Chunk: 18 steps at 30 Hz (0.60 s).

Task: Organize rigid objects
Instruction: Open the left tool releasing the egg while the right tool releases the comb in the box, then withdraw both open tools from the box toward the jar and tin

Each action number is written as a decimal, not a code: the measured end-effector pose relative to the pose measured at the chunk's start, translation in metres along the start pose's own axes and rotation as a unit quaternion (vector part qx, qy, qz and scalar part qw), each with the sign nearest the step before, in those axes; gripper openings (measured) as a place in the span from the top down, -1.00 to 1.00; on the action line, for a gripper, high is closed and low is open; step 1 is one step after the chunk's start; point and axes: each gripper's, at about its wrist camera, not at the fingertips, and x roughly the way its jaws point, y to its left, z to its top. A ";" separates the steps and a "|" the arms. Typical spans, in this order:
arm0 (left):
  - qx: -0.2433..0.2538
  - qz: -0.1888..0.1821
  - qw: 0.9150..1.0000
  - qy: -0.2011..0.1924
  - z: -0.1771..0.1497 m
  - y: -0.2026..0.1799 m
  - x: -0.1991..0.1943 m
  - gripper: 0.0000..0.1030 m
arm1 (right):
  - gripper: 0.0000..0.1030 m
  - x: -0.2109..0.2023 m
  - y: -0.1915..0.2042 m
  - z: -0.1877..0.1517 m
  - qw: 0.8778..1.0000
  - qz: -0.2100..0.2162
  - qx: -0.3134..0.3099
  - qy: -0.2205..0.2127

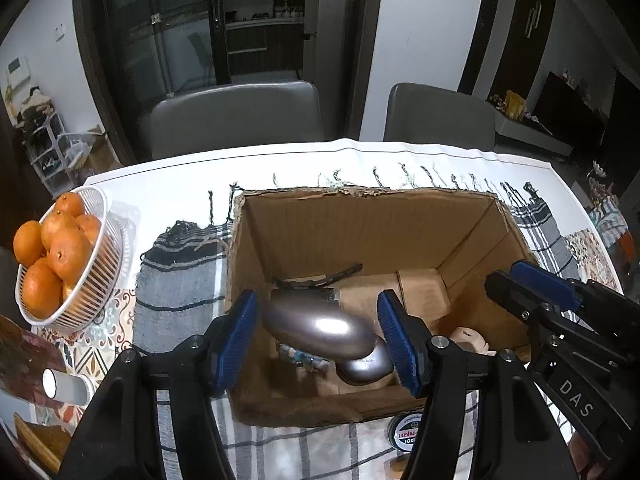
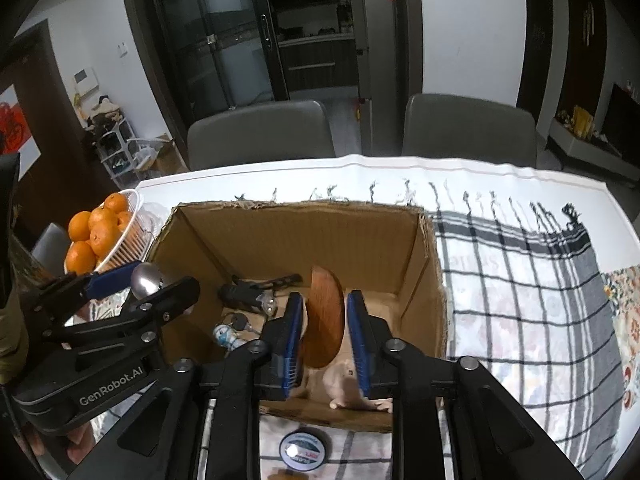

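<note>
From the left wrist camera, the left gripper [image 1: 318, 334] hangs over an open brown cardboard box [image 1: 360, 220]. A shiny silver metal thing shaped like an egg with a handle [image 1: 320, 330] lies between its blue pads, but the pads stand apart from it, so the jaws are about half open and not squeezing. The box sits on a grey and white checked cloth with a fringe [image 1: 180, 280] that covers a white table [image 1: 168, 184]. A white wire basket full of oranges [image 1: 60, 256] stands at the left. Two grey chairs [image 1: 236, 120] wait behind the table, with a dark glass door [image 1: 180, 32] and white walls beyond. From the right wrist camera, the right gripper [image 2: 322, 344] is over the same box, with its jaws narrow and a round brown wooden dish [image 2: 324, 320] standing on edge between the pads; whether the pads still press on it I cannot tell. A round black tin with a label [image 2: 302, 450] lies on the cloth just in front of the box. Inside the box lie black tools [image 2: 248, 294] and a small white and blue toy figure [image 2: 226, 336].
</note>
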 end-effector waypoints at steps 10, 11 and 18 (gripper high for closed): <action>0.009 0.006 1.000 -0.025 -0.011 -0.001 -0.036 -0.39 | 0.02 -0.025 -0.002 -0.008 0.999 -0.034 0.028 -0.025; 0.012 0.008 1.000 -0.028 -0.016 -0.002 -0.042 -0.39 | -0.01 -0.030 -0.003 -0.009 0.998 -0.036 0.033 -0.028; 0.022 0.009 0.999 -0.037 -0.050 -0.006 -0.070 -0.40 | -0.08 -0.066 0.002 -0.036 0.997 -0.045 0.029 -0.047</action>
